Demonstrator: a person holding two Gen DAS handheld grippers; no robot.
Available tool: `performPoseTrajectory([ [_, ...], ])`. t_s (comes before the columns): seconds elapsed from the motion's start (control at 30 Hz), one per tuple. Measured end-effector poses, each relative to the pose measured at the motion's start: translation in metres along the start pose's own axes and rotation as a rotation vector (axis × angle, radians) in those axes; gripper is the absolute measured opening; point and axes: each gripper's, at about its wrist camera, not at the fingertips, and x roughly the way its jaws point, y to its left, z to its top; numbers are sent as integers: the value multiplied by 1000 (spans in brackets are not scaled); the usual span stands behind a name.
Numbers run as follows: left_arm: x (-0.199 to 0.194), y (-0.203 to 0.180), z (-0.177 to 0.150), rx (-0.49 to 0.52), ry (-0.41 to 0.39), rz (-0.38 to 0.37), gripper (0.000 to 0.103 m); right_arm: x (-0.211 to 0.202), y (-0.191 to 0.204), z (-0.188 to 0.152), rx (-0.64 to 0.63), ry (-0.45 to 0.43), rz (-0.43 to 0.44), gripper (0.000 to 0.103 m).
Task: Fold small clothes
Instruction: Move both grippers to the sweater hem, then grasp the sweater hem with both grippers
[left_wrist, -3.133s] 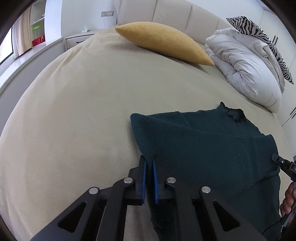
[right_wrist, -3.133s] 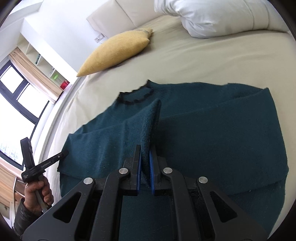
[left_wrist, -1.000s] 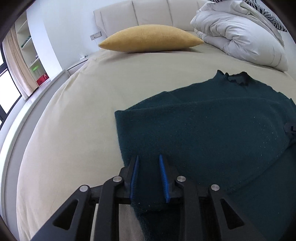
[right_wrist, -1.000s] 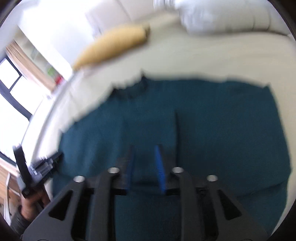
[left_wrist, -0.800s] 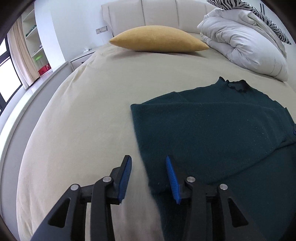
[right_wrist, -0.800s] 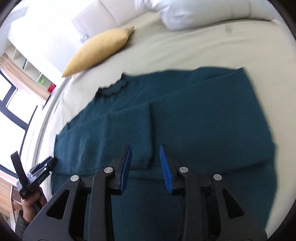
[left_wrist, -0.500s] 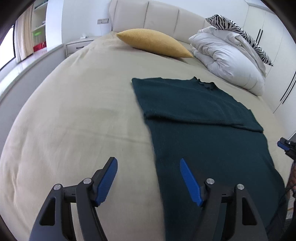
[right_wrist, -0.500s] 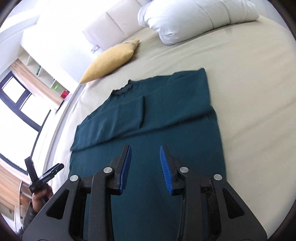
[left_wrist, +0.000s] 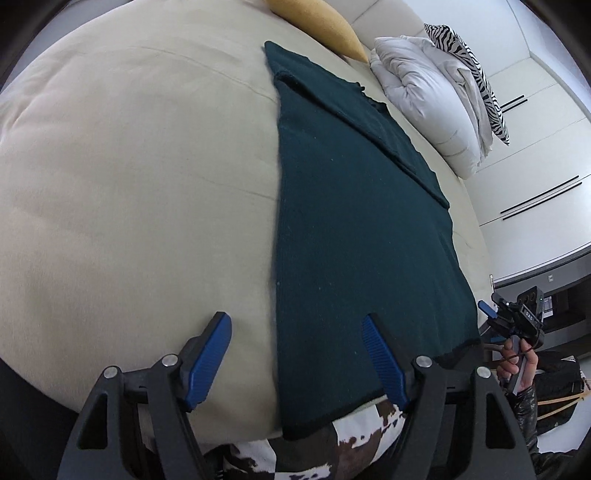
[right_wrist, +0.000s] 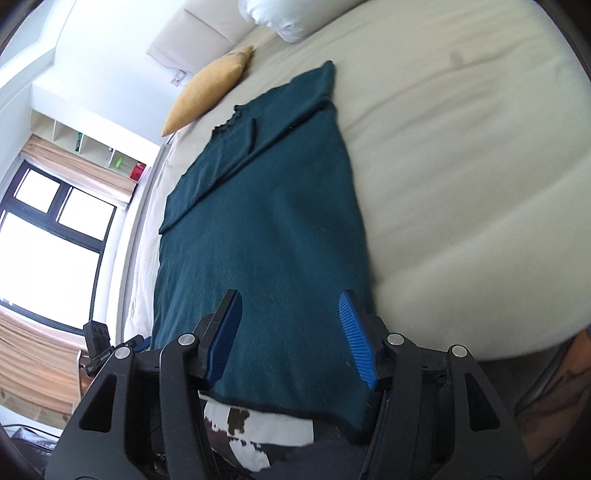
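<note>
Since the soft, limp sweater (left_wrist: 354, 236) sags, both wide-open, empty grippers (left_wrist: 295, 360) (right_wrist: 290, 334) should pinch its hem corners at lower frame.

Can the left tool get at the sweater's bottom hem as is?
Probably yes. The left tool is open, straddling the dark green sweater's left edge just above the bottom hem, with nothing between.

Fuzzy matt knit sweater (left_wrist: 354, 229) on smooth matt cloth bedsheet (left_wrist: 129, 166) — ribbed blue pads (right_wrist: 356, 341), black plastic jaws.
</note>
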Motion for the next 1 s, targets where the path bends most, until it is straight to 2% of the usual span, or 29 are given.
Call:
performPoseTrajectory([
  [0.07, 1, 1, -5, -24, 39, -26, 76, -4, -7, -5, 14, 15, 11, 54],
  [0.13, 5, -1, -13, -23, 87, -18, 76, -5, -10, -10, 14, 41, 11, 54],
  [0.27, 10, -3, -17, -31, 135, -42, 74, -2, -9, -13, 7, 80, -10, 54],
  [0.33, 12, 2, -16, -73, 144, -65, 73, -3, -10, -15, 8, 90, -14, 54],
  [0.47, 13, 12, -15, -139, 163, -87, 61, -7, -10, -16, 12, 104, -34, 54],
  [0.6, 16, 15, -13, -150, 177, -90, 54, -15, -14, -17, 24, 106, -39, 54],
  [0.87, 16, 13, -12, -142, 189, -89, 53, -8, -25, -20, 47, 168, -73, 54],
  [0.93, 16, 13, -12, -141, 191, -84, 49, -7, -25, -19, 44, 179, -76, 54],
  [1.0, 17, 14, -12, -141, 192, -79, 40, -5, -25, -19, 42, 191, -80, 54],
])
